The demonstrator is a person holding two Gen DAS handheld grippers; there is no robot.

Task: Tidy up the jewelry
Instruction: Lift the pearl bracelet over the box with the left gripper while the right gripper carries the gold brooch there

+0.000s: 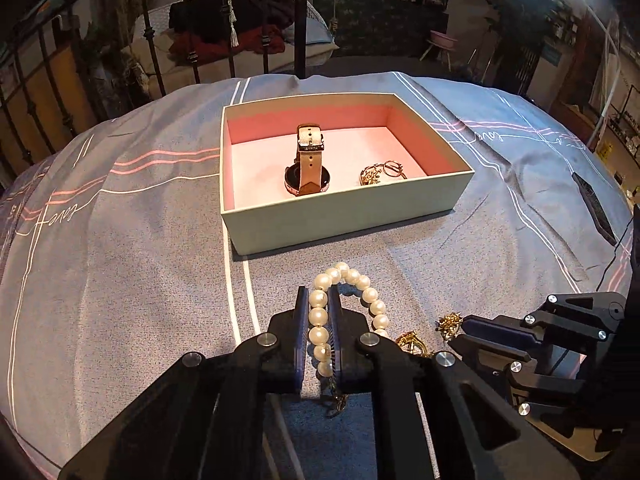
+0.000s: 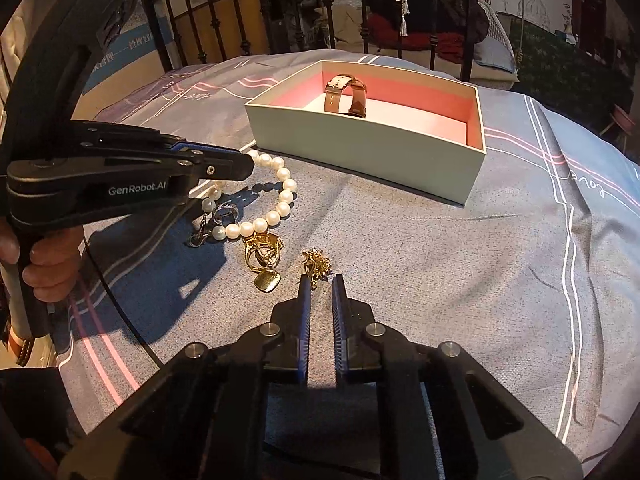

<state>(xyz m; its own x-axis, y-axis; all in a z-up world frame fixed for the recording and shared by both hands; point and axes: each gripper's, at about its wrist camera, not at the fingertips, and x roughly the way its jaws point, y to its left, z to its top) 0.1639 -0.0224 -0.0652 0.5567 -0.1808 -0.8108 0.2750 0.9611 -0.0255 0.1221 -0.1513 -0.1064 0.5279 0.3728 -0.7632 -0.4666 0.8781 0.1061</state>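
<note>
The left gripper has its jaws pressed on one side of the pearl bracelet, several beads lined up between the pads while the rest of the loop lies on the bedspread just in front of the box. The right gripper has its jaws drawn nearly together at the near tip of a small gold chain; they seem to nip its end, though the hold is thin and hard to confirm from either view.

The pearls are probably light but hard, round and slick, so a pinch across single beads may let them roll out; taking the strand lengthwise along the pads, as here, looks the safer hold, and the free half will swing when raised (its metal clasp dangles on the near left). The fine chain is limp, will bunch and could snag on the pads, so a grip on its thickest clump seems wiser than on a stray link. A gold ring cluster with a tag lies just left of the chain, touching the pearls, and might be dragged along.

The box, pale outside and pink inside, already holds a watch at the middle and a gold trinket to its right. The grey-blue cover is soft and creased, so small pieces can sink into folds. Beyond the far edge stand dark metal bed rails and a cluttered, dim room
</note>
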